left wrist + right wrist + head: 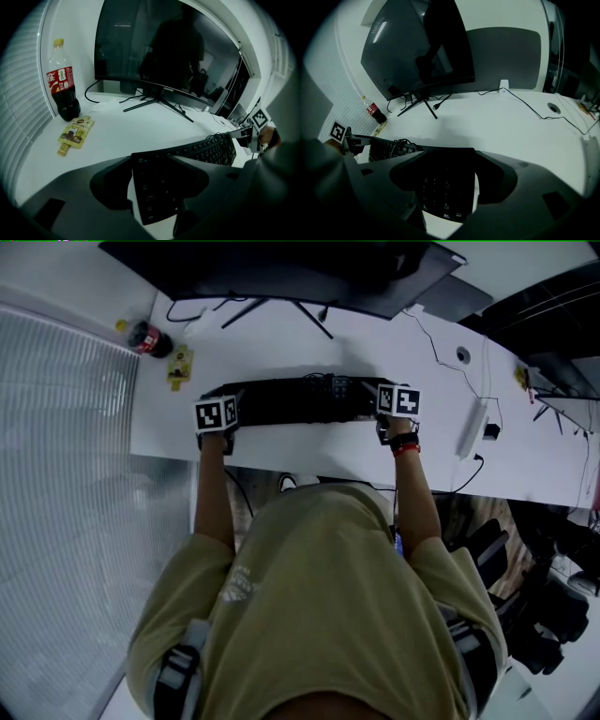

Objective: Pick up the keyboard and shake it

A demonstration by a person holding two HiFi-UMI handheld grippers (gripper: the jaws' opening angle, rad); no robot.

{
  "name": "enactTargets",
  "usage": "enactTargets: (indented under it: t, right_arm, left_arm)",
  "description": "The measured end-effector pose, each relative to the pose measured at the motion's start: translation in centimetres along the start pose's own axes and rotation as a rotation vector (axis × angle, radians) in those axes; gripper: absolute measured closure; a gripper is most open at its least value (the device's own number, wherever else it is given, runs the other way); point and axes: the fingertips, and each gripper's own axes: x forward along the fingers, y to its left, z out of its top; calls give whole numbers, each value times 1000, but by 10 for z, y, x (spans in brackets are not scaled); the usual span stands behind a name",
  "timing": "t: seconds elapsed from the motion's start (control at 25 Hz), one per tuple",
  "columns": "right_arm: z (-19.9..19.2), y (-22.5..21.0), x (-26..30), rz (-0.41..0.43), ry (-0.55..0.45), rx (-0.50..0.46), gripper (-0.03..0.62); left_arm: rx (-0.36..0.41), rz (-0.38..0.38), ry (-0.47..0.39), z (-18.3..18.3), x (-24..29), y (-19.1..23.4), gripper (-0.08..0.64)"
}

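Head view: the keyboard [300,401] was held across the near part of the white desk [281,343], in front of the monitor [281,273]. A slip was judged likely in a hard shake, only its ends being gripped, and the coiled cable [330,385] could snag. The left gripper [223,420] and right gripper [394,413] had jaws set fairly wide, each clamped on one keyboard end.

Dim, cool grey-blue light fills all three views. The white surface [281,343] is the brightest area, evenly lit, with only soft shadows under the stand of the monitor [159,47]. Its dark screen mirrors a silhouette and a pale light streak. The left tool [154,187] and right tool [450,183] are underexposed, and the keys of the keyboard [206,150] are barely legible. Both gripper views bulge and have black corners. The head view bends straight edges.
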Motion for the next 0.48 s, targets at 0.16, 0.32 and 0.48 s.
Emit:
enactTargets:
  t: [0.16,0.32,0.48]
  right_arm:
    - [1,2,-7,-4,-14,1,282]
    - [7,4,-14,-11,-42,-5,282]
    - [13,4,-21,-18,-79,-22,282]
  left_arm:
    - [9,7,-21,5,-6,-1,322]
    - [21,15,-42,13,-12,-2,347]
    - [38,22,-63,20,-17,-4,347]
